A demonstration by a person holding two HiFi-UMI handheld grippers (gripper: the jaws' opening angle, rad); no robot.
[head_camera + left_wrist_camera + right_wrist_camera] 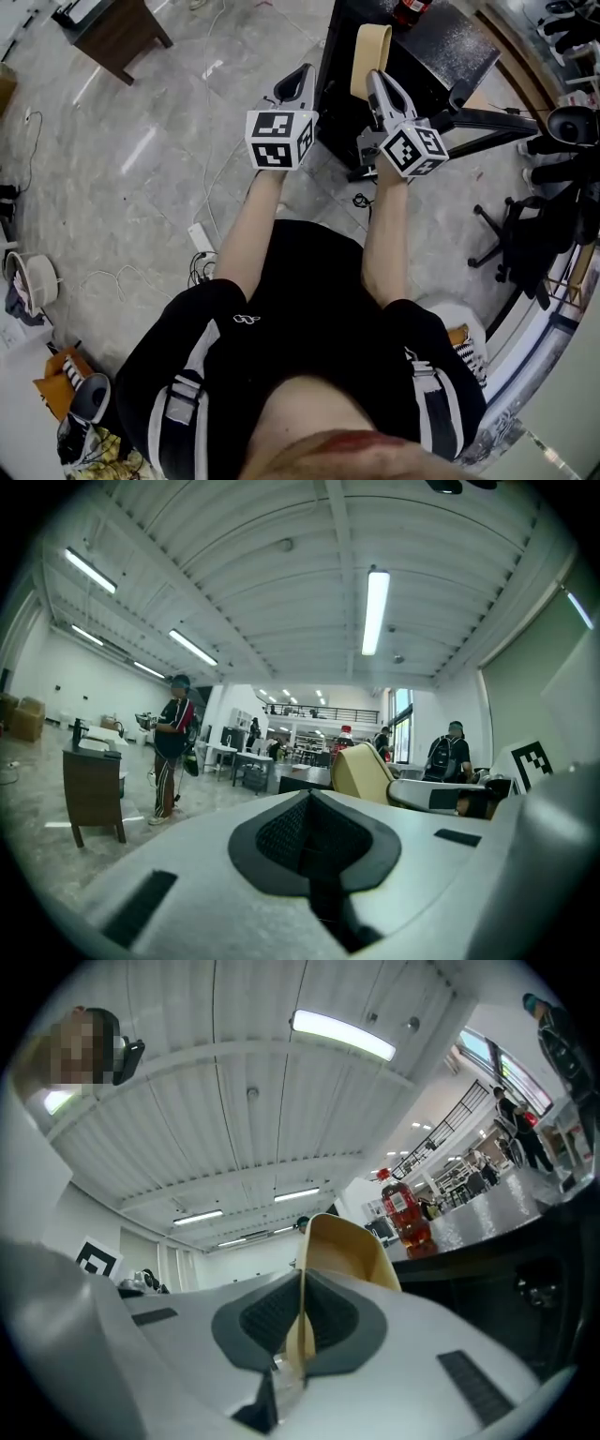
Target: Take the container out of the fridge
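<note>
A beige container point(370, 52) is pinched by its wall in my right gripper point(374, 81), which is shut on it. In the right gripper view the container point(343, 1258) rises just past the gripper point(302, 1281), its open side turned away. My left gripper point(304, 77) is shut with nothing in it, level with the right one and to its left. In the left gripper view the left gripper point(309, 795) has its pads pressed together, and the container point(361, 772) shows to the right. A low black fridge point(441, 47) stands just beyond both grippers.
A red bottle point(410, 9) stands on the fridge top. A wooden side table point(117, 28) is at the far left. A black office chair point(525, 244) and tripod legs are at the right. Cables and a power strip point(202, 239) lie on the floor. A person point(171, 747) stands far off.
</note>
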